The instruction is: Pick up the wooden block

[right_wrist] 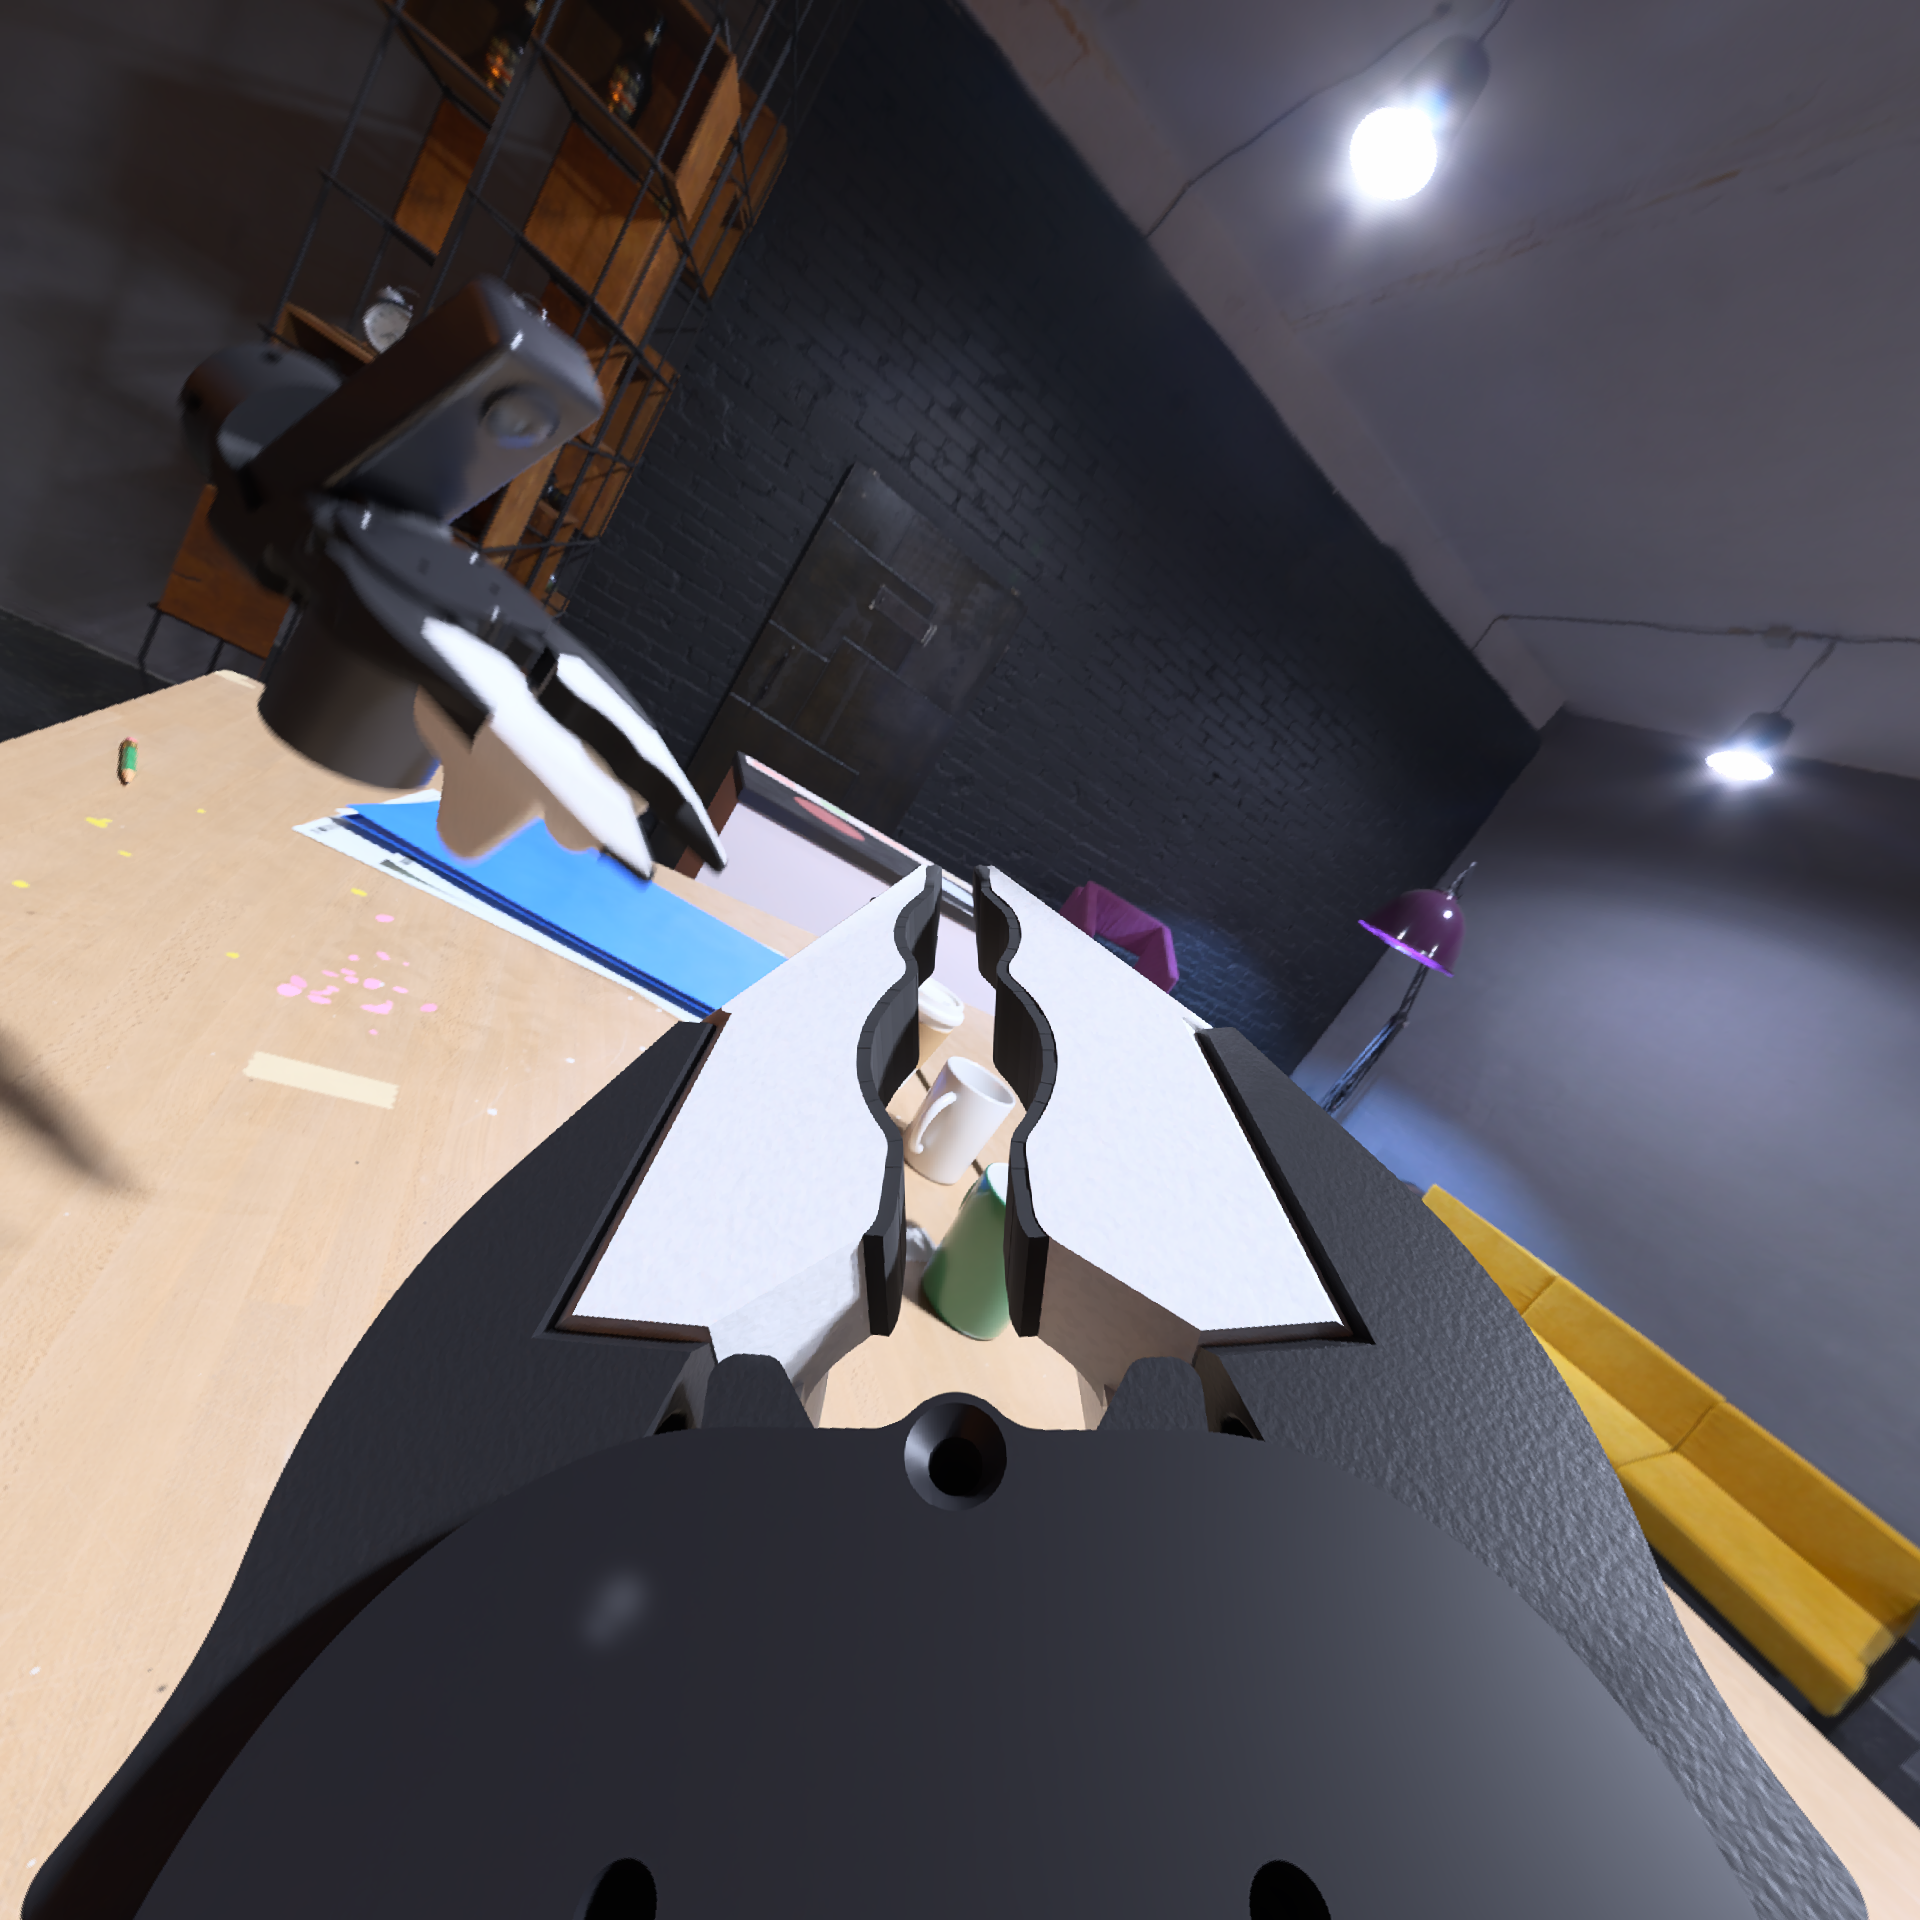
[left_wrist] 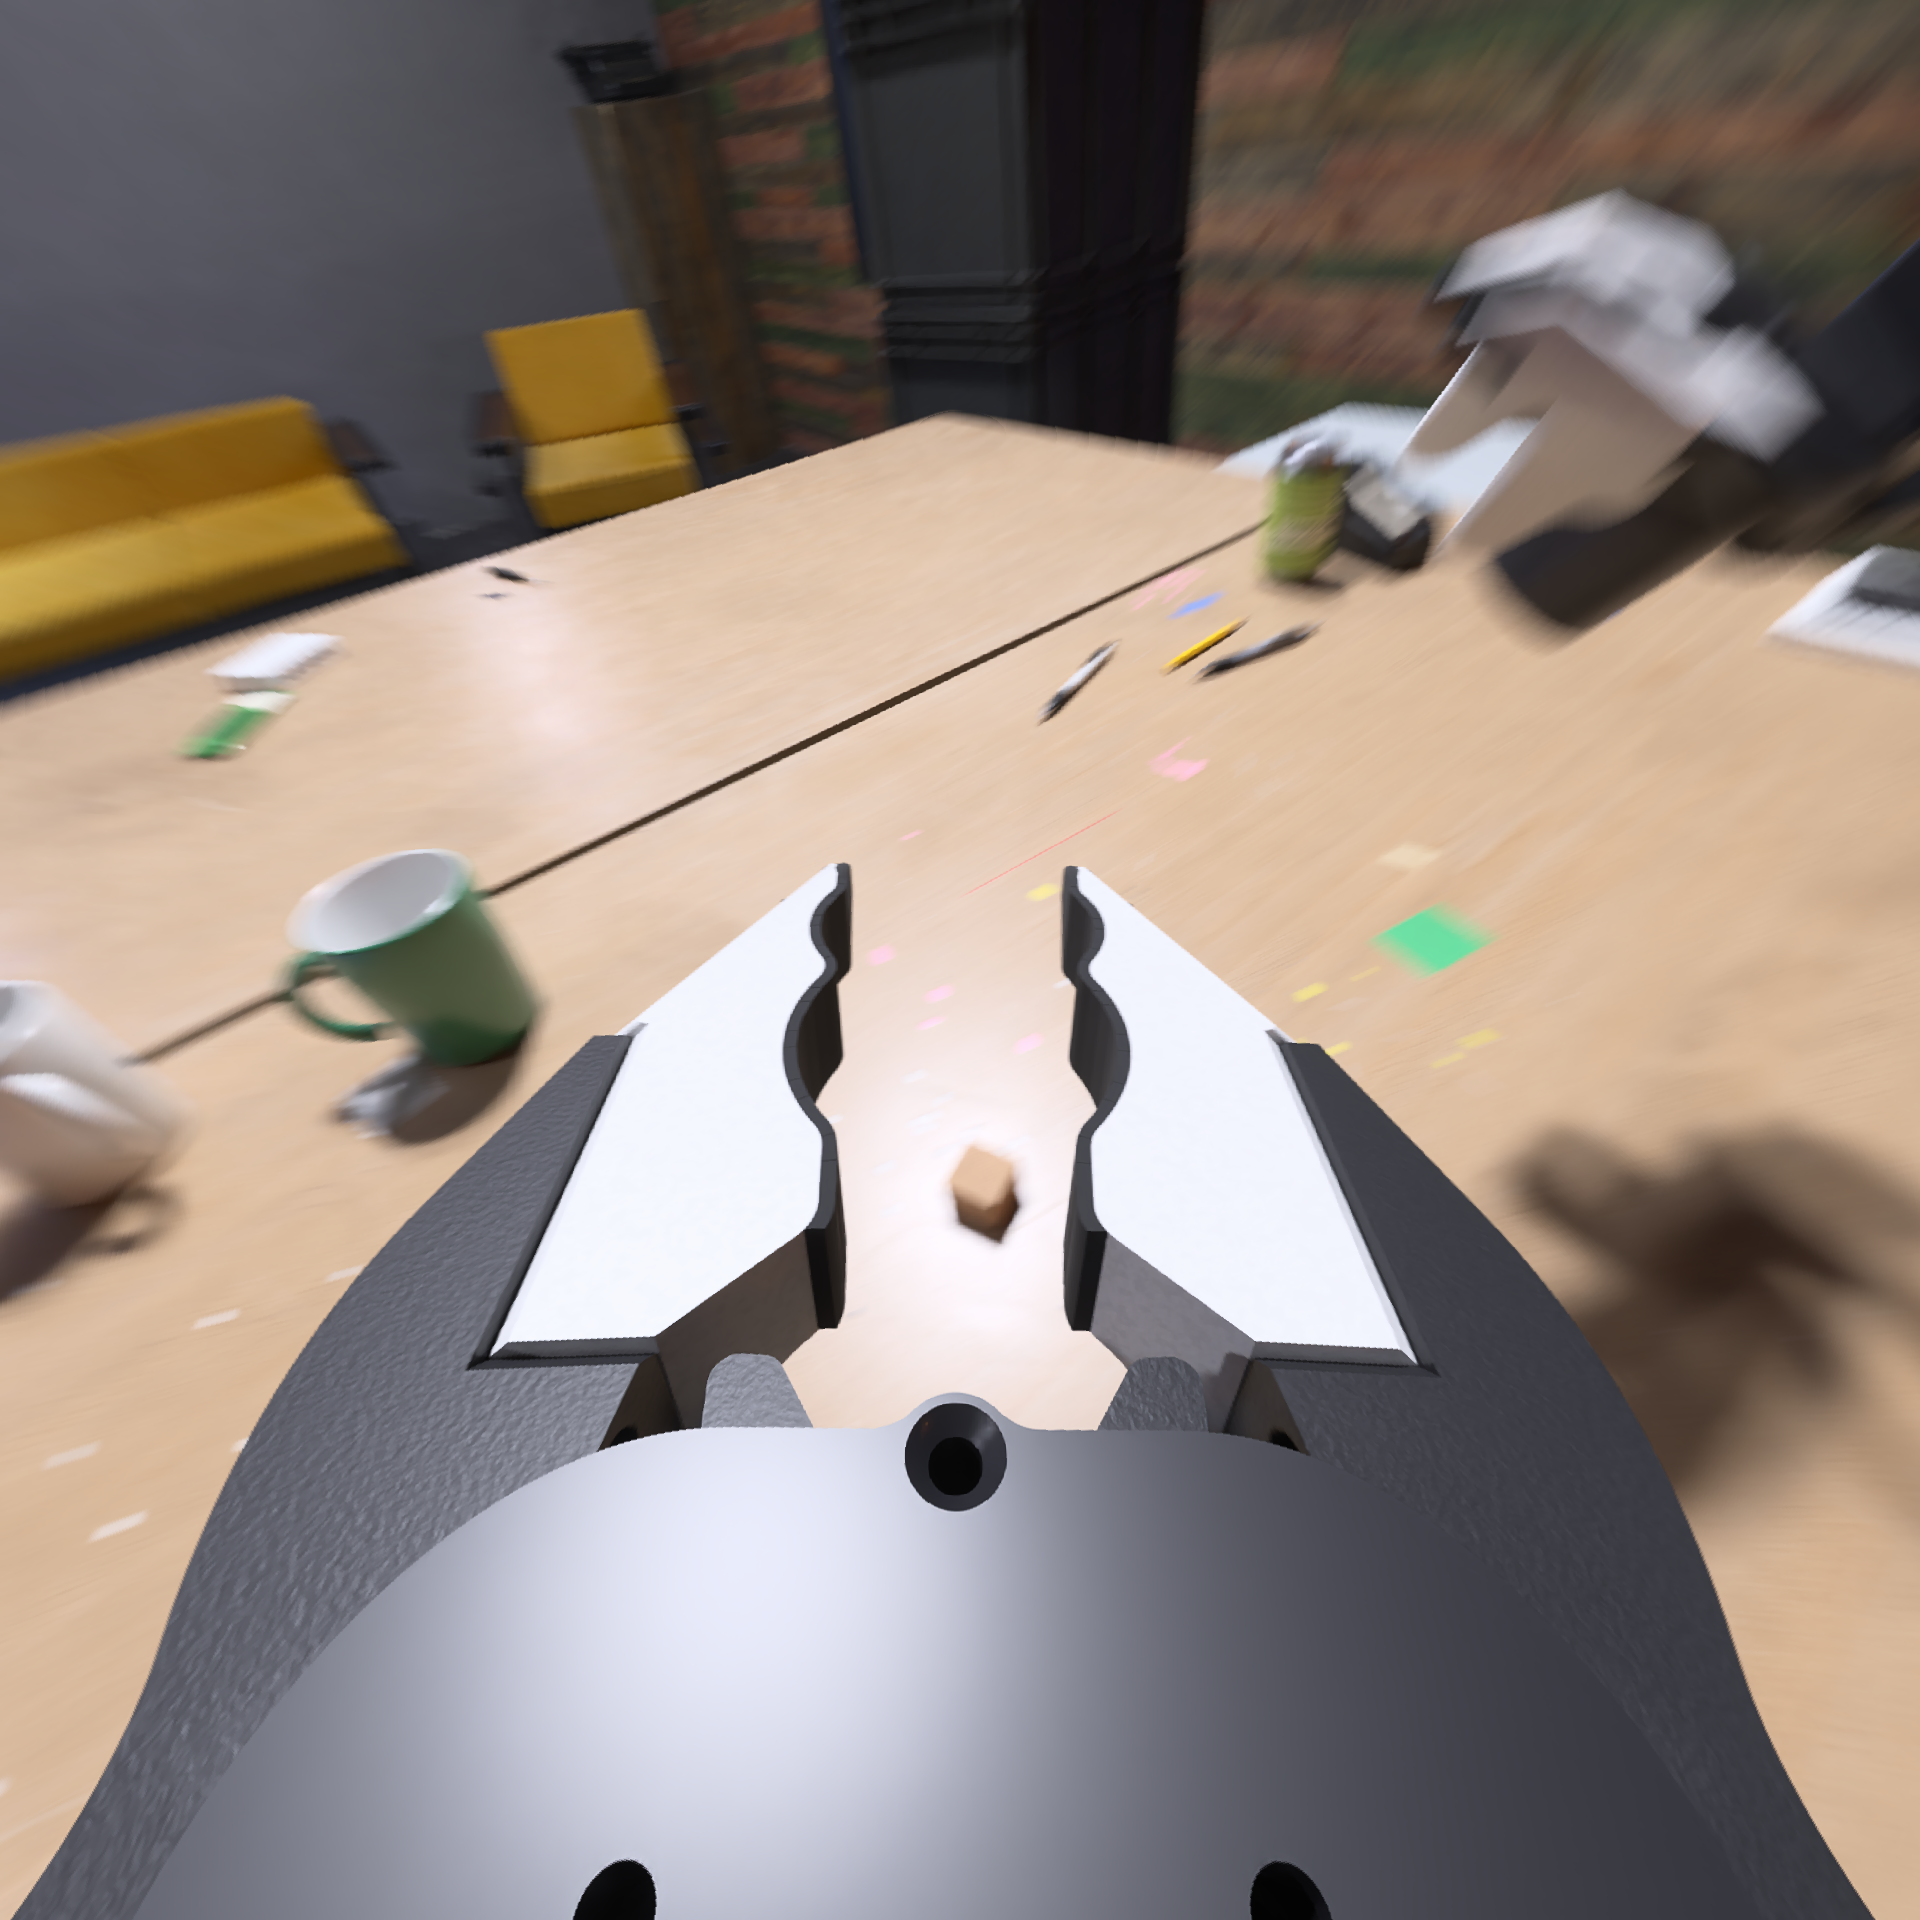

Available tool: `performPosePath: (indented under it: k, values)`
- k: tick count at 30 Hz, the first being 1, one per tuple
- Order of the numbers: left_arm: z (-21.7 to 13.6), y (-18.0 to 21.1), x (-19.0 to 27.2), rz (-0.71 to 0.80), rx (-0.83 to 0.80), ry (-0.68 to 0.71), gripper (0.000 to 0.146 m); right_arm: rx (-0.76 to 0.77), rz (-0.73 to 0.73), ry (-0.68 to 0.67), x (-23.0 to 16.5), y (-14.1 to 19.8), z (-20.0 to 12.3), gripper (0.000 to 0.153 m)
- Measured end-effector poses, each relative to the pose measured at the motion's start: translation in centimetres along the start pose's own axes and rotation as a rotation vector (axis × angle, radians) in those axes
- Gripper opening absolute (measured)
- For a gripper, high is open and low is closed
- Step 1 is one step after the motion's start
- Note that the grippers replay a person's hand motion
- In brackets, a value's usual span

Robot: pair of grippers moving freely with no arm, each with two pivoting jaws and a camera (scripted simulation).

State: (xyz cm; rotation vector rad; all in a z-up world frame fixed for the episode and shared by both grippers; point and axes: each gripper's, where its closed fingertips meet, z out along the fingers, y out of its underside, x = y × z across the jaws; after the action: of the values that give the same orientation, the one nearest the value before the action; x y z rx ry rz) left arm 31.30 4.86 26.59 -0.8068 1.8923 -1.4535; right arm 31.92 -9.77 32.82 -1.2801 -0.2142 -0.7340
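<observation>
So in our left wrist view the left gripper (left_wrist: 956, 883) is spread wide with nothing in it, hanging above the table (left_wrist: 1558, 1039). The block (left_wrist: 984, 1191) sits on the wood right in the gap between our fingers, down below them and not touching either one, a bit closer to the right finger. There's a dark blurry shadow (left_wrist: 1704, 1236) on the table off to the right. Left of us there's a green mug (left_wrist: 421, 961) leaning over, and a white mug (left_wrist: 62, 1091) at the very edge of frame. Further out we see a green square of paper (left_wrist: 1432, 938), some pens (left_wrist: 1184, 655), a green can (left_wrist: 1304, 520), and the other gripper up in the air, very blurred. Yellow sofas (left_wrist: 187, 520) at the back.

In our right wrist view the right gripper (right_wrist: 958, 878) is nearly closed, just a narrow slit, holding nothing. Through the slit we can see both mugs. Beyond, a blue folder (right_wrist: 623, 904) lies on the table with the left gripper hovering above it
</observation>
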Motion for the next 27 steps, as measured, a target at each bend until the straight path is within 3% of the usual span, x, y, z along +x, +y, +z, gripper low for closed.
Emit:
performPosePath:
  k: [3, 5, 7, 10, 16, 23, 27]
  values:
    - [1.7, 4.6, -0.9, 0.17, -0.228, -0.108, 0.053, 0.027, -0.021, 0.018, 0.9, -1.9, -1.1, 0.006]
    - [3.4, 8.5, -0.4, 0.173, -0.446, -0.048, 0.068, 0.04, -0.042, 0.023, 1.1, -3.1, -1.8, 0.006]
    - [5.2, 11.9, -0.1, 0.179, -0.587, -0.016, 0.07, 0.055, -0.064, 0.03, 1.3, -4.1, -2.4, 0.006]
    - [6.7, 16.9, -0.9, 0.205, -0.811, -0.079, 0.069, 0.083, -0.076, 0.032, 1.4, -5.2, -3.1, 0.006]
    - [6.5, 23.4, -2.5, 0.184, -1.127, -0.159, 0.092, 0.095, -0.077, 0.029, 1.7, -5.8, -3.6, 0.006]
    - [6.1, 24.1, -1.4, 0.097, -1.188, -0.183, 0.066, 0.075, -0.059, 0.018, 1.9, -5.5, -3.5, 0.006]
    - [6.2, 23.4, 1.4, 0.037, -1.205, -0.121, 0.061, 0.076, -0.053, 0.031, 2.3, -5.6, -3.7, 0.006]
